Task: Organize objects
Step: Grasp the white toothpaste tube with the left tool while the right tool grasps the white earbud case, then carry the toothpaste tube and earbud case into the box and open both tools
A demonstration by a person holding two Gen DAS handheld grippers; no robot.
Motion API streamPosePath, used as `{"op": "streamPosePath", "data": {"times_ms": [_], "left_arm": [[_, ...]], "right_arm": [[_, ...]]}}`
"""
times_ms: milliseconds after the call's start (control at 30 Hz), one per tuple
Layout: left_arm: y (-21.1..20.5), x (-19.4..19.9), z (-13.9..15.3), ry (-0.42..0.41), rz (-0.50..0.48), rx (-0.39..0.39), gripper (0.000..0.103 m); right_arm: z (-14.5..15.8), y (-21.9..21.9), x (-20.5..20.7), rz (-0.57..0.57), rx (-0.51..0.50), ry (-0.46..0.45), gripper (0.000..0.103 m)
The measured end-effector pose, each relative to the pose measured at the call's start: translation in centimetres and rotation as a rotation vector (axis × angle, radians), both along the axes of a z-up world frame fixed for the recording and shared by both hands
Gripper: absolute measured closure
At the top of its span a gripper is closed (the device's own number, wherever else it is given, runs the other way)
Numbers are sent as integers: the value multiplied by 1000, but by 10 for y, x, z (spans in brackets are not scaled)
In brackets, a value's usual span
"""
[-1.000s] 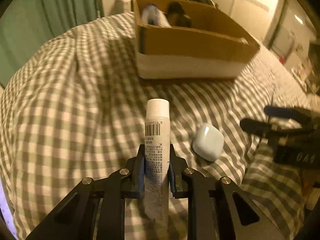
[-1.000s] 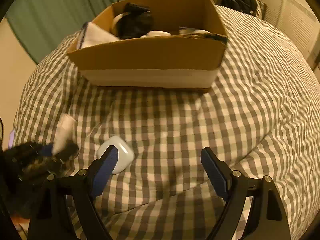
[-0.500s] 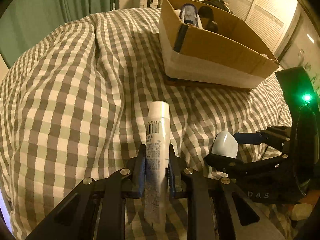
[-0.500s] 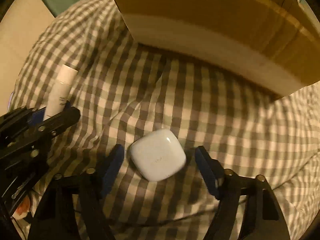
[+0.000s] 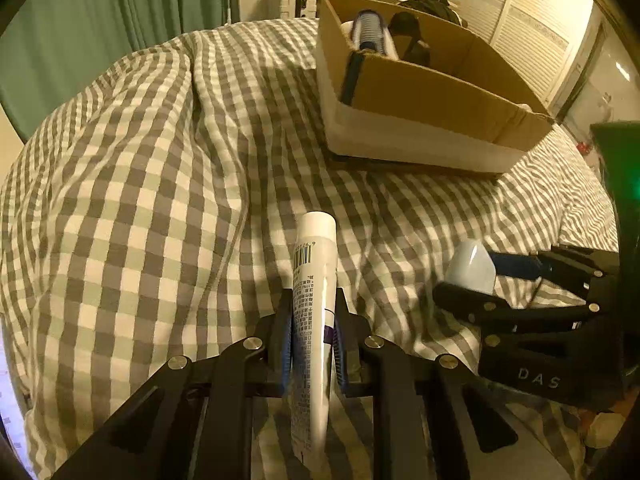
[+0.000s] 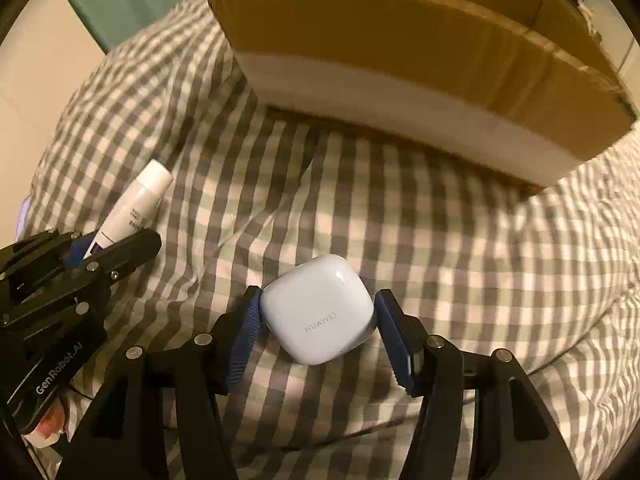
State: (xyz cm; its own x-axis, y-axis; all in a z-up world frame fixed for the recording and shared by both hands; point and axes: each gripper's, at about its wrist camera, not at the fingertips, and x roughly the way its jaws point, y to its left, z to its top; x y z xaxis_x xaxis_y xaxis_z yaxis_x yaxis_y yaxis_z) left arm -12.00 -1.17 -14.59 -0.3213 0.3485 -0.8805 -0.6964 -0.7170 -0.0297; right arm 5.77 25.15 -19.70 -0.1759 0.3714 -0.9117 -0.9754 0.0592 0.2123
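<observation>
My left gripper (image 5: 311, 322) is shut on a white tube (image 5: 313, 300) with a barcode, cap pointing forward, above the checked bedspread. It also shows in the right wrist view (image 6: 132, 204) at the left. My right gripper (image 6: 318, 316) is closed around a white Huawei earbud case (image 6: 320, 307), blue pads touching both its sides, on or just above the bedspread. The case also shows in the left wrist view (image 5: 472, 266) at the right. A cardboard box (image 5: 436, 92) with several items in it stands beyond, also in the right wrist view (image 6: 420, 44).
The bedspread (image 5: 140, 184) is rumpled, with a raised fold on the left. Green curtains (image 5: 100, 12) hang behind the bed. Louvred doors (image 5: 532, 32) and cluttered furniture stand at the back.
My right gripper has closed in on the earbud case, which now sits between its pads. My left gripper keeps the tube and has swung slightly left.
</observation>
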Motion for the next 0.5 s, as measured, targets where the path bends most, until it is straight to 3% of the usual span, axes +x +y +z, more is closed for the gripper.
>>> {"op": "streamPosePath", "data": {"times_ms": [200, 500], "left_arm": [[-4, 10, 21, 18, -10, 12, 87], [-12, 26, 76, 65, -29, 76, 87]], "right_arm": [[27, -12, 4, -24, 81, -48, 46], [91, -52, 11, -63, 190, -116, 46]]}}
